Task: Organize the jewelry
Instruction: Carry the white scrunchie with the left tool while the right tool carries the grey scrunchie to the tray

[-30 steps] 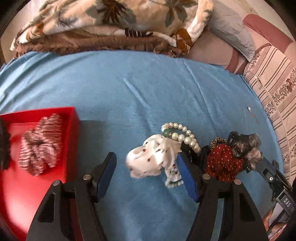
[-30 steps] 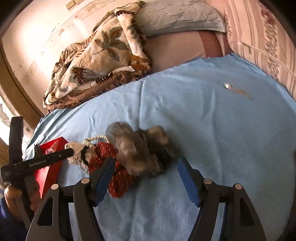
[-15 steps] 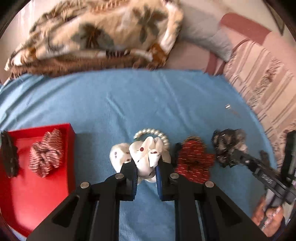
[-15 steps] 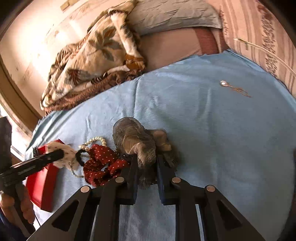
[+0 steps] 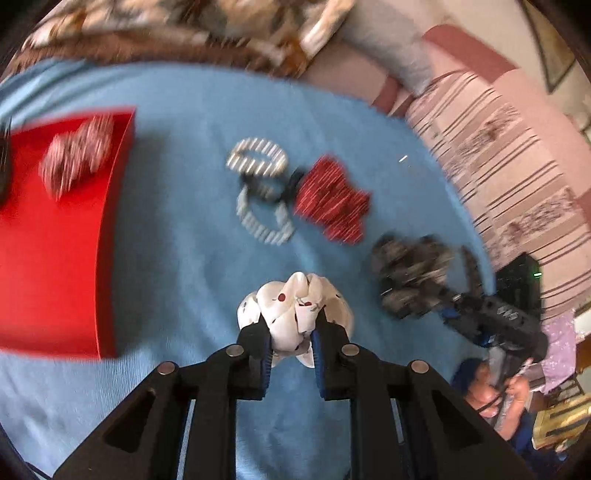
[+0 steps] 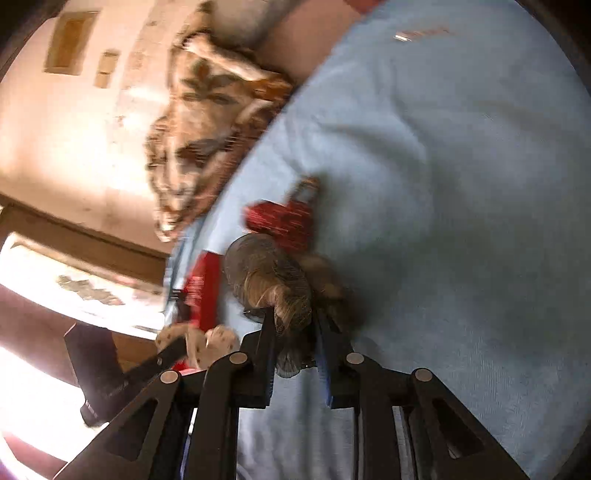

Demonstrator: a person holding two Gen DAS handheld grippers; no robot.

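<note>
My left gripper (image 5: 291, 328) is shut on a white scrunchie with red dots (image 5: 295, 306) and holds it above the blue bedsheet (image 5: 184, 258). My right gripper (image 6: 295, 325) is shut on a grey-brown scrunchie (image 6: 273, 280), also lifted; both show in the left wrist view (image 5: 410, 280). On the sheet lie a pearl bracelet (image 5: 256, 160), a smaller bead bracelet (image 5: 264, 221) and a red dotted scrunchie (image 5: 332, 199), which also shows in the right wrist view (image 6: 284, 218). A red tray (image 5: 55, 266) at the left holds a red-white striped scrunchie (image 5: 75, 157).
A floral blanket (image 5: 177, 33) and pillows (image 5: 388, 48) lie at the bed's far side. A striped pink cushion (image 5: 517, 166) borders the right. A small silver item (image 6: 400, 36) lies far out on the sheet. A dark object (image 5: 3, 166) sits at the tray's left edge.
Both grippers have lifted their scrunchies off the sheet and pulled back. The white scrunchie has come away from the bracelets. The right gripper has tilted toward the left.
</note>
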